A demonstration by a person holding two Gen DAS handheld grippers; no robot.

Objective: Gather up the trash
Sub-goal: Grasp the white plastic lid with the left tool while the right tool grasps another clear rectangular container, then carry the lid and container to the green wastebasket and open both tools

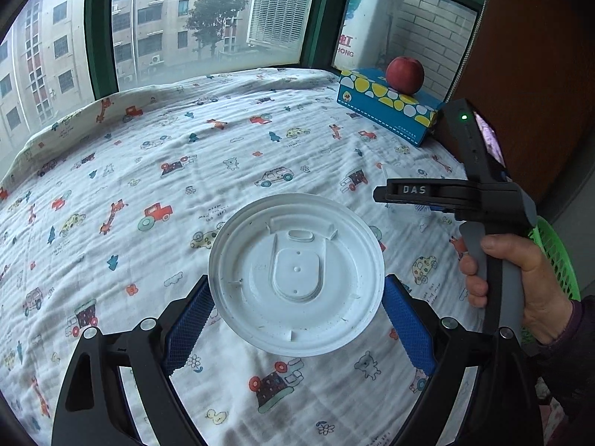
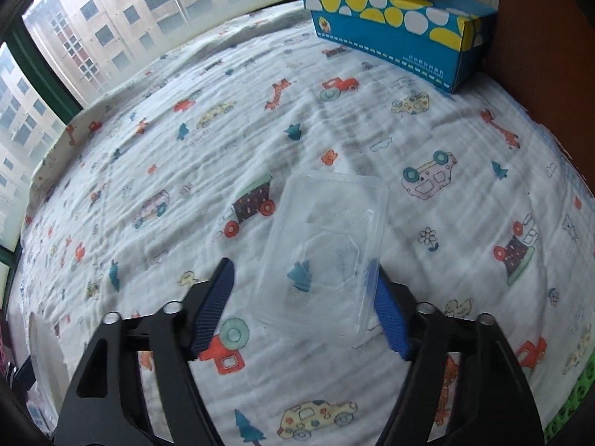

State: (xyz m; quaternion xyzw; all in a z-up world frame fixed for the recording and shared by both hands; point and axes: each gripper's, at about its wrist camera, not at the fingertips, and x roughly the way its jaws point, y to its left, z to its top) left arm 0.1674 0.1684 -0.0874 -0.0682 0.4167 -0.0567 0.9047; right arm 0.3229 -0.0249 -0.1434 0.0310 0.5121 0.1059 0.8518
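In the left wrist view my left gripper (image 1: 297, 319) is shut on a round white plastic lid (image 1: 296, 275), its blue pads pressing the lid's two sides, held above the patterned cloth. The right gripper's body (image 1: 479, 200), held in a hand, shows at the right. In the right wrist view my right gripper (image 2: 301, 293) is open around a clear plastic blister tray (image 2: 327, 249) lying on the cloth. The right pad (image 2: 386, 308) touches the tray's edge; the left pad (image 2: 215, 301) stands apart from it.
A blue tissue box (image 1: 390, 107) with a red apple (image 1: 404, 74) on top stands at the far right by the window; it also shows in the right wrist view (image 2: 394, 29). A green mesh basket (image 1: 557, 260) sits off the right edge. A brown panel (image 2: 550, 55) bounds the right.
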